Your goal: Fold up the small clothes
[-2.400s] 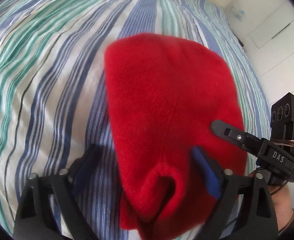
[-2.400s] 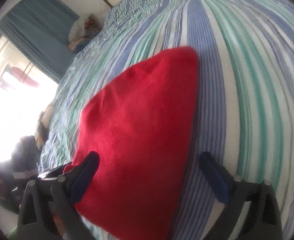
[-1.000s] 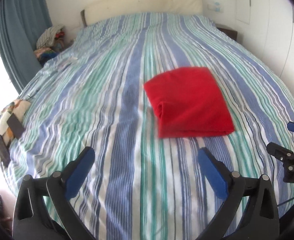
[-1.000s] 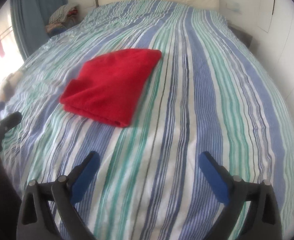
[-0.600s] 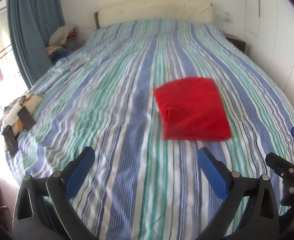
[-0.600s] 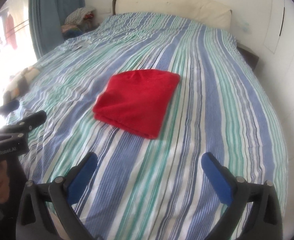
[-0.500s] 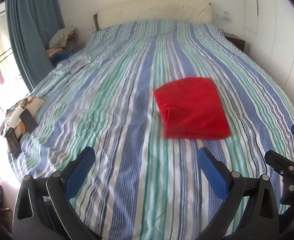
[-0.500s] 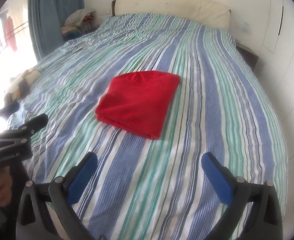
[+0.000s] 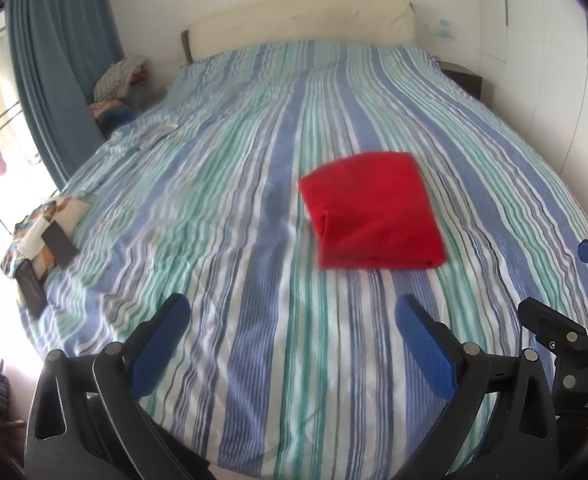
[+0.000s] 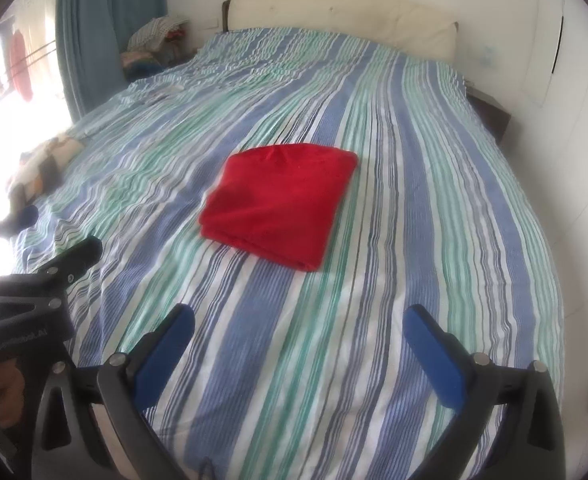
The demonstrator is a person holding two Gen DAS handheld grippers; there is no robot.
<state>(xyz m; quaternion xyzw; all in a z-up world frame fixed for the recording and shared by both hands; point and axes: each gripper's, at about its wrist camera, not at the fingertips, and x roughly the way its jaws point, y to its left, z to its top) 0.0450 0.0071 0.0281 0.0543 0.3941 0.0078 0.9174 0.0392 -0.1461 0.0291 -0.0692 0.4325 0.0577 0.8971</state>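
Note:
A red garment (image 9: pixel 374 208) lies folded into a neat rectangle on the striped bed cover (image 9: pixel 230 208); it also shows in the right wrist view (image 10: pixel 278 204). My left gripper (image 9: pixel 292 312) is open and empty, held back over the near edge of the bed, well short of the garment. My right gripper (image 10: pixel 300 320) is open and empty too, also back from the garment. Each gripper's body shows at the edge of the other's view.
A cream headboard (image 9: pixel 302 20) stands at the far end. Blue curtains (image 9: pixel 54 60) and a pile of clothes (image 9: pixel 118 80) are at the far left. A patterned cloth with dark flat items (image 9: pixel 42 232) lies at the bed's left edge. White walls are on the right.
Both grippers have let go of the folded red garment and pulled far back from it; over the last half second they have barely moved.

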